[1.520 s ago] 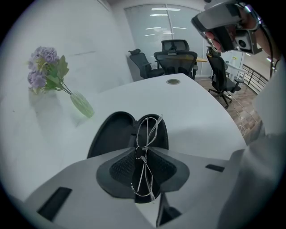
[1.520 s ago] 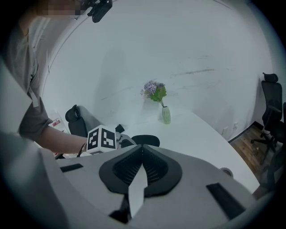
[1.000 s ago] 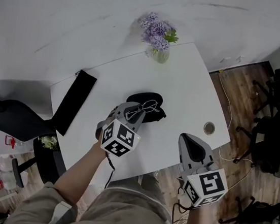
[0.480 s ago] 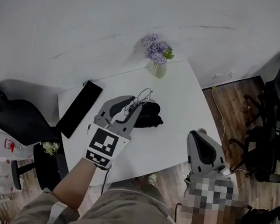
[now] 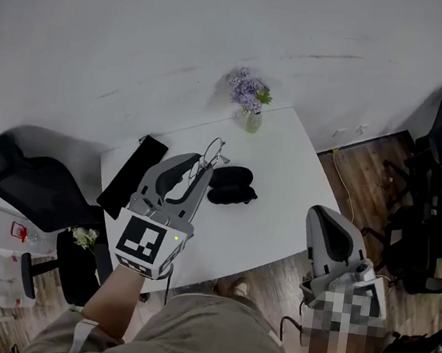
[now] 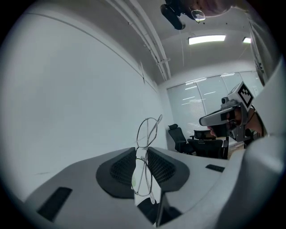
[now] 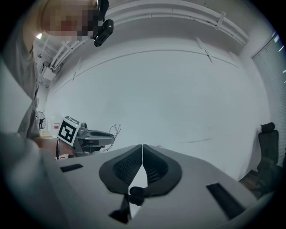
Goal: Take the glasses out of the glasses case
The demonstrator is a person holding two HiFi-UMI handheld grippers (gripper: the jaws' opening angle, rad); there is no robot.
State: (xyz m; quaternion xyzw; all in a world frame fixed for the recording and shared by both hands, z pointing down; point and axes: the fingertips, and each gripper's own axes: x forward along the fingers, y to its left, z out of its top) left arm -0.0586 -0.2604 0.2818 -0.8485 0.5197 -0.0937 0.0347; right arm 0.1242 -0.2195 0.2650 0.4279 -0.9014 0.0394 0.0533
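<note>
Glasses [image 6: 144, 154] are out of the case and pinched edge-on in my left hand-held gripper [image 5: 203, 165]. Its pads are closed on the thin wire frame near the bridge, with one lens back between the pads and the other poking out past the tips. My right hand-held gripper [image 7: 142, 147] is off to the left one's right side, jaws shut together on nothing. The glasses case [image 5: 230, 185] lies on the bench [image 5: 293, 181] (open, as far as I can judge from the head view), below and ahead of the left tips and well apart from them. My worry is the hold. So little metal sits under the pads that the frame could swivel or slide out if I swing or roll the wrist sharply. From up here it would drop onto the bench, or past its edge to the floor. Squeezing harder is no cure, since that could bend the wire or stress a lens. With the right jaws shut, nothing is ready to steady it.
</note>
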